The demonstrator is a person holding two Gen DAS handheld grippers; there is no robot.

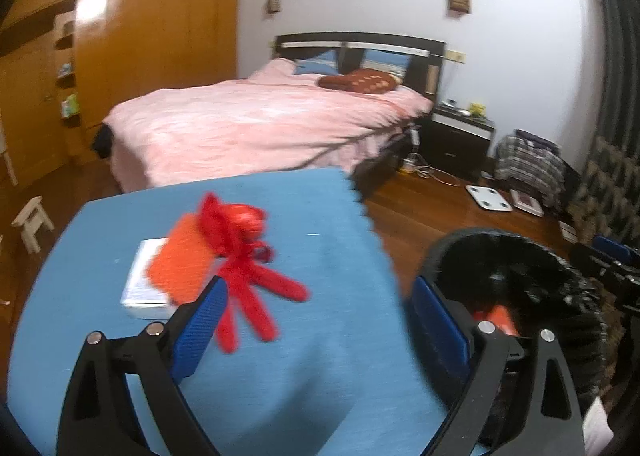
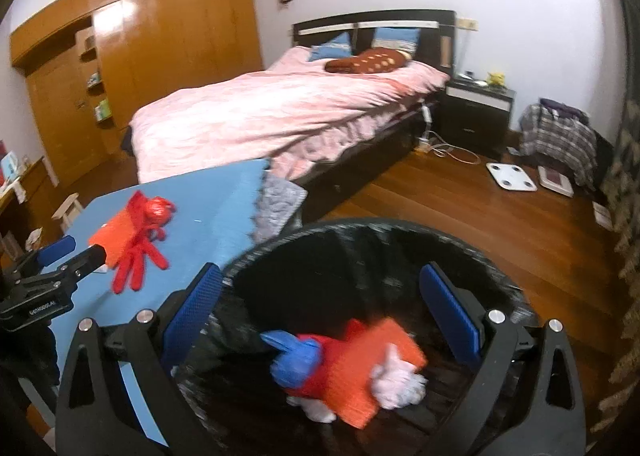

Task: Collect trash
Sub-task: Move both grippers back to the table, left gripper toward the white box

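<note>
- Left wrist view: the left hand-held gripper [image 1: 316, 320] stands wide open with nothing between its blue pads, poised above the blue-covered counter [image 1: 340, 336].
- A red glove [image 1: 248, 280] lies on the counter just ahead of the left pad, overlapping an orange cloth [image 1: 180, 268] that rests partly on a white box [image 1: 140, 284].
- To the right, beside the counter edge, stands the black-lined trash bin [image 1: 520, 256]; a bit of orange shows inside it.
- Behind is a bed [image 1: 260, 127] with pink bedding.
- Right wrist view: the right hand-held gripper [image 2: 320, 320] is spread wide over the trash bin [image 2: 360, 240], gripping nothing.
- Inside the bin, blurred, lie an orange cloth [image 2: 360, 380], a blue glove [image 2: 294, 360] and crumpled white paper [image 2: 400, 376].
- The red glove [image 2: 136, 256] is on the counter [image 2: 208, 207] at left, close to the tip of the left hand-held gripper [image 2: 72, 256].
</note>
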